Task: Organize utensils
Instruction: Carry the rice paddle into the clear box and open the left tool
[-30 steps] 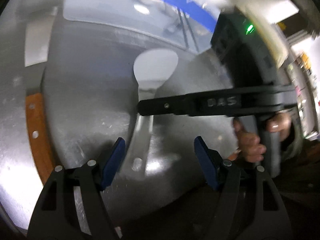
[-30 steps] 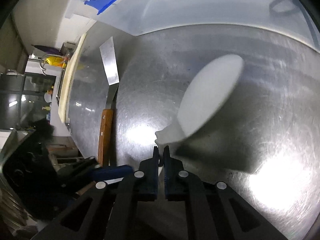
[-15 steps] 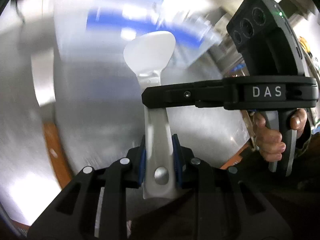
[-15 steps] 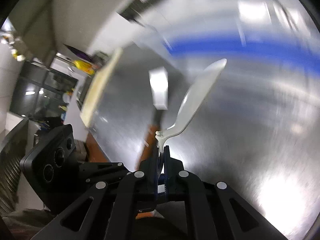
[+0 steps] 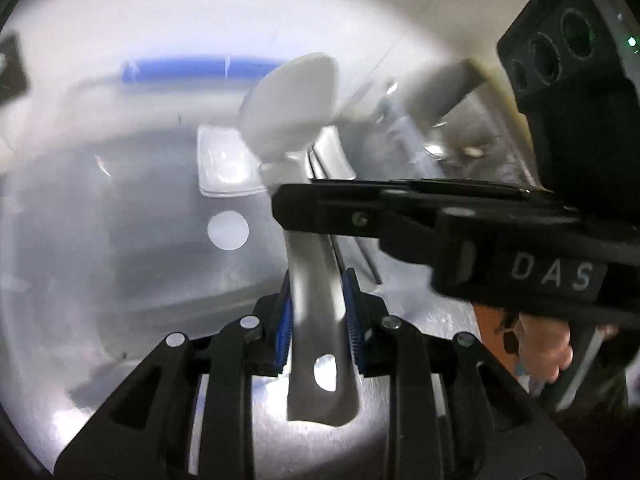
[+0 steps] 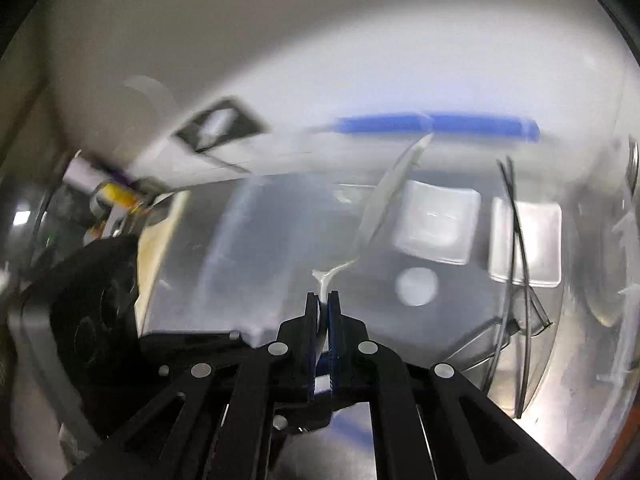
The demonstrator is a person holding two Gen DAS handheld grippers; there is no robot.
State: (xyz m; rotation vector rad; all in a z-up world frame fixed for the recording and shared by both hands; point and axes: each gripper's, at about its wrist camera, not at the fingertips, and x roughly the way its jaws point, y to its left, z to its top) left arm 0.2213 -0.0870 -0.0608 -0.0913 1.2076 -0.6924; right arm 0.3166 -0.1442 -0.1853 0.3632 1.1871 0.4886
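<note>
Storage bin (image 6: 280, 264), clear plastic with a blue rim, fills the space ahead; I judge this as the carry step, with lowering and release next. Both my grippers hold one white rice paddle (image 5: 288, 108) in the air above it: my left gripper (image 5: 318, 320) is closed narrow on the flat handle, my right gripper (image 6: 324, 308) nearly shut across its neck. Bin walls and a wire whisk (image 6: 516, 264) on the right crowd that side; the bin's left half looks open.
</note>
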